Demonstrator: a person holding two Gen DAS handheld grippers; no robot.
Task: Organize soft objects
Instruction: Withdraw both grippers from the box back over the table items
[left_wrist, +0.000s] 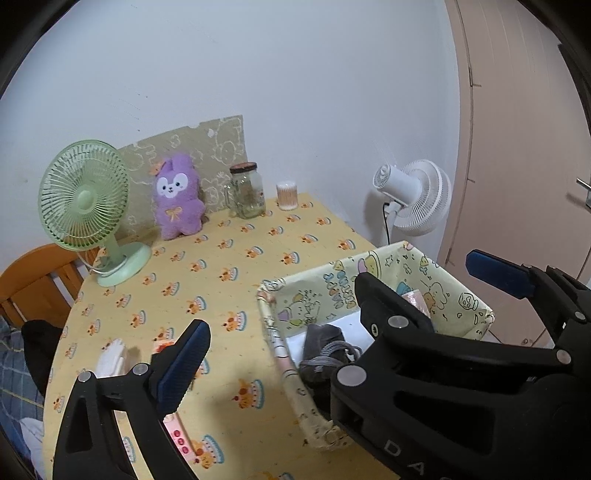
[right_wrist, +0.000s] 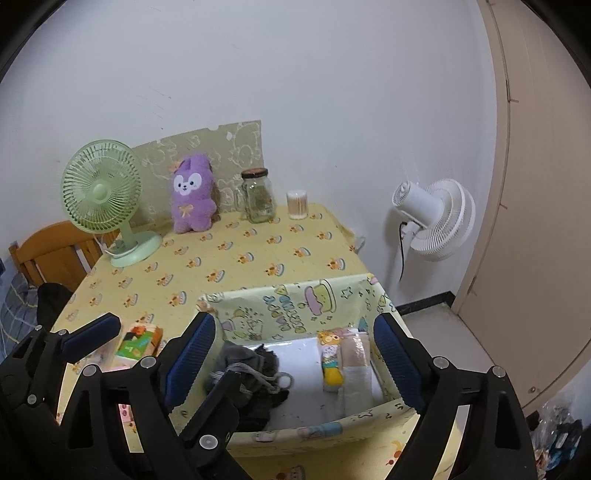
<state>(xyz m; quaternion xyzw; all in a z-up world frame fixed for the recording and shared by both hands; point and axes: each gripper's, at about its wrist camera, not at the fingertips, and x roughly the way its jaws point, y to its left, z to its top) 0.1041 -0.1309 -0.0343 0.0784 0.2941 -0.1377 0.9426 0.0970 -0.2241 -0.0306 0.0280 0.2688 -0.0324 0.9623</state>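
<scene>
Inside fabric basket (right_wrist: 295, 306), crumpled grey drawstring pouch (right_wrist: 247, 373), loose cord

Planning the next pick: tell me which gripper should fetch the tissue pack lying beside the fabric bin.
Left. The left gripper, jaws open and empty, hangs just over the tissue pack; the right gripper sits above the fabric bin.

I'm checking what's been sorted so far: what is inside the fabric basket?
Inside the fabric basket: a dark grey bundle with a cord, a small yellow cartoon-print item and pale folded packets. The left gripper hides part of the bundle; anything beneath these items is covered.
</scene>
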